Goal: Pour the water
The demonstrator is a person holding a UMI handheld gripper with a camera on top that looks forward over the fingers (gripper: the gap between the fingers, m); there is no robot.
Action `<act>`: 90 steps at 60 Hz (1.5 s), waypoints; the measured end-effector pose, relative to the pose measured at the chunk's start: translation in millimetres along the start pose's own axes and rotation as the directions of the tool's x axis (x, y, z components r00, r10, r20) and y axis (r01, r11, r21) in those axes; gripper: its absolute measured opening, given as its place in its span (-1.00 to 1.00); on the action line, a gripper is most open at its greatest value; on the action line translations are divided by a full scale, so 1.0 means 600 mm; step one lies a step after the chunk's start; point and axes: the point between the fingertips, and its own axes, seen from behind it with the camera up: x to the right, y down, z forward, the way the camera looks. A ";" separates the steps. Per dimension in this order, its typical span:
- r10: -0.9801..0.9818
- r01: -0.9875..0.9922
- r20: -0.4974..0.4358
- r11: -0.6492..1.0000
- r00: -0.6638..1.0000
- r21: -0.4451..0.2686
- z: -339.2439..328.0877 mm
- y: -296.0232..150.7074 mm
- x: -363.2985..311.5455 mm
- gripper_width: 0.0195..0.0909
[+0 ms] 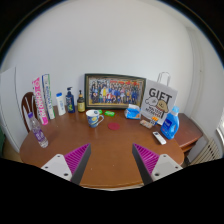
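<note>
White walls close in behind a round brown wooden table (100,150), and a wide framed group photograph (113,91) leans against the wall at the far side of the tabletop.

At the near edge the gripper (111,162) has its jaws spread wide, with nothing between them but bare wood. Both magenta pads (74,157) face inward and touch nothing; the fingers grip no object.

Well beyond the left finger, near the table's left rim, stands a clear plastic water bottle with a purple label (37,131), upright and capped. Its water level cannot be made out. Farther back, close to the middle of the table and just in front of the photograph, sits a blue and white ceramic mug (94,118), with a small green object (110,113) just beside it.

Along the left wall stand tall pink and white boxes (41,98) and several small bottles (66,102). On the right side are a white paper bag printed "GIFT" (160,100), a blue spray bottle (171,124) and some small clutter near it.
</note>
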 end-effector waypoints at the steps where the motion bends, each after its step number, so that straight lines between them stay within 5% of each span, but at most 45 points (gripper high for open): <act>1: 0.000 0.000 0.001 1.000 1.000 -0.001 0.000 0.001 -0.001 0.85; 17: -0.009 0.010 0.055 1.000 0.998 -0.026 -0.006 0.041 -0.091 0.84; 34: -0.044 0.055 0.192 0.997 0.980 -0.054 -0.001 0.094 -0.334 0.85; 49: -0.071 0.063 0.246 0.997 0.967 0.040 0.066 0.069 -0.592 0.86; 62: -0.033 0.009 0.184 0.991 0.982 0.131 0.199 0.037 -0.696 0.84; 72: 0.002 -0.020 0.131 0.990 0.991 0.138 0.294 0.048 -0.718 0.56; 77: 0.010 -0.023 0.105 0.991 0.994 0.130 0.320 0.061 -0.718 0.26; 80: 0.013 -0.025 0.092 0.991 0.996 0.134 0.327 0.063 -0.716 -0.09; 90: 0.024 -0.043 0.121 0.986 0.992 0.158 0.326 0.059 -0.719 -0.40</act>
